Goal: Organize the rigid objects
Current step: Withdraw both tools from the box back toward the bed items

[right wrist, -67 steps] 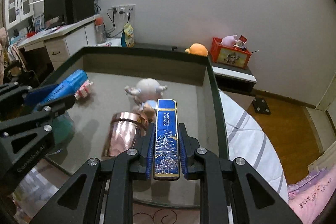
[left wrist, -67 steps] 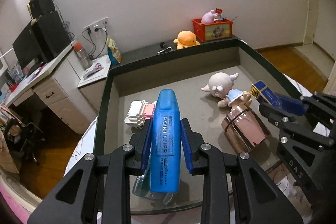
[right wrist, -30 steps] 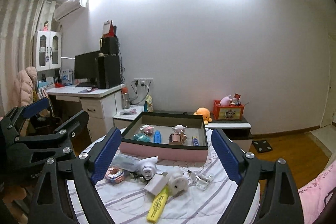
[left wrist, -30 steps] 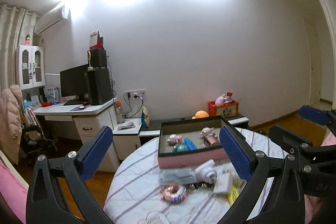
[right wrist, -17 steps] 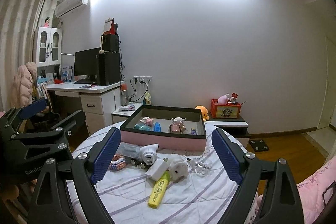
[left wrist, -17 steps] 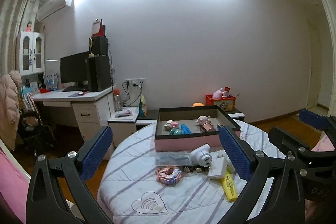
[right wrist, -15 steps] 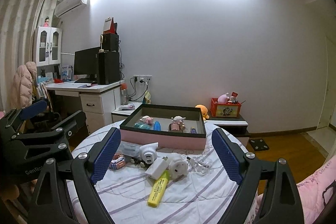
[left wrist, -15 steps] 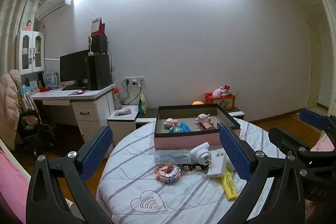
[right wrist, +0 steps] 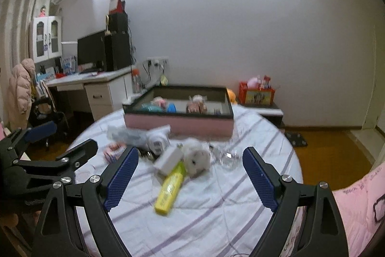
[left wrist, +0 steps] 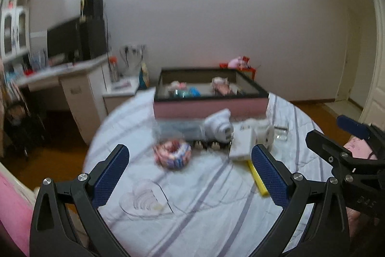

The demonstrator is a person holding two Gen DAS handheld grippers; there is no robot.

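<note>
Loose items, among them a yellow highlighter (right wrist: 171,187) and a white plug (left wrist: 243,142), lay on the striped table (right wrist: 216,204) before the pink box (right wrist: 179,124). Both the left gripper (left wrist: 190,160) and right gripper (right wrist: 190,161) hung spread and empty above them.

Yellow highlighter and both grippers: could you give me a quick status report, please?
Left gripper open, empty. Right gripper open, empty. Yellow highlighter flat on the table, outside the pink box. White adapter touching its far end.
</note>
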